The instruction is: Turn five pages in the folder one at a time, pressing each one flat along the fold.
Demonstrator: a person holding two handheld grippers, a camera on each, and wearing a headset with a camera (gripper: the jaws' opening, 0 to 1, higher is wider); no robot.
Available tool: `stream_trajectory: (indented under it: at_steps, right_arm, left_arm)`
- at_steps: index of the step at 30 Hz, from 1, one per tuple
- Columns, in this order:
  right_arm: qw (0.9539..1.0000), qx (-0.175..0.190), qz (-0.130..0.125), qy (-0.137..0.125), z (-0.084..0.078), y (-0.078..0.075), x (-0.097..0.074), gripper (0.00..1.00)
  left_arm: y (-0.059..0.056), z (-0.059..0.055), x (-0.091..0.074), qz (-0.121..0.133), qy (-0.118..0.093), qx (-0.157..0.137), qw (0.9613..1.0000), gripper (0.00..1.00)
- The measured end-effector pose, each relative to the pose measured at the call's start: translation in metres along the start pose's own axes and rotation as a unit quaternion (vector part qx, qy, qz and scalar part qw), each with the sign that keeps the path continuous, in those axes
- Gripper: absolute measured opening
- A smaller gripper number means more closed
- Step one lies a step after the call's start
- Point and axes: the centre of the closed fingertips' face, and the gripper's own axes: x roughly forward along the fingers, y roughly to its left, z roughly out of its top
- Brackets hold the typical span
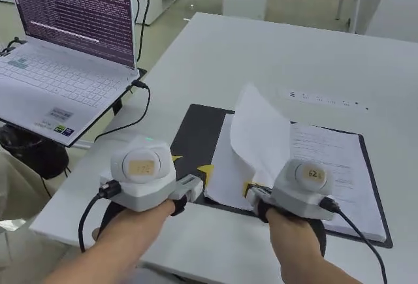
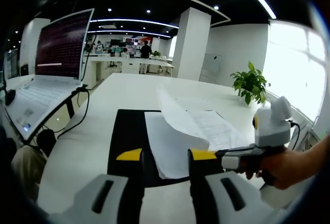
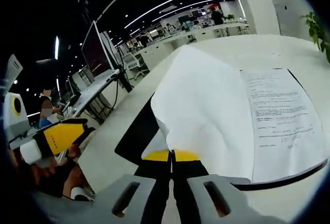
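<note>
Fingers (image 3: 157,155) of the right gripper (image 3: 171,156) are closed tight, yellow tips together, pinching the bottom edge of one page (image 3: 206,105). Page is raised and curled, roughly upright over the middle of the folder (image 1: 196,134), clear of the right-hand stack (image 3: 278,116) of printed sheets. Left gripper (image 2: 166,156) has its fingers spread wide with nothing between them. It hovers over the folder's near left part, just beside the right gripper. Whether its tips touch the paper: cannot tell.

Folder lies open, black cover, close to the near edge of the desk (image 1: 261,49), about midway along it. A white sheet (image 2: 172,152) lies flat on the left half, printed text on the right half. Fold line is hidden behind the raised page.

Step, as I judge it: mid-turn of one page, grasp made, page about halfway over. How many of the five are done: can't judge from this.

Next move likely calls for sweeping the page over to the left half, letting go once it lies down, then pressing along the fold. The open left gripper looks well placed for that press. Risk: too hard a pull could crease the sheet or tear it at the binding.

Laptop (image 1: 59,81) stands open beyond the desk's left edge, and a dark cable (image 1: 138,119) runs from it along that edge.
</note>
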Motion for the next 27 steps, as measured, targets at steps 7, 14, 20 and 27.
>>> stream_trajectory:
  at_steps: [7, 14, 20, 27]
  right_arm:
    - [0.998, -0.051, -0.002, 0.039, -0.02, 0.002, 0.021, 0.0]
    - [0.995, -0.081, 0.002, 0.058, -0.034, 0.002, 0.036, 0.0]
    - [0.9944, -0.087, 0.007, 0.059, -0.037, 0.0, 0.038, 0.0]
    - [0.9941, -0.089, 0.033, 0.052, -0.035, 0.006, 0.036, 0.0]
  left_arm:
    - [0.0, -0.009, 0.001, 0.003, 0.011, -0.008, 0.9999, 0.33]
    - [0.004, -0.012, 0.003, 0.009, 0.015, -0.01, 0.9998, 0.33]
    - [0.004, -0.016, 0.005, 0.01, 0.022, -0.013, 0.9996, 0.33]
    - [0.002, -0.023, 0.012, 0.007, 0.032, -0.014, 0.9994, 0.33]
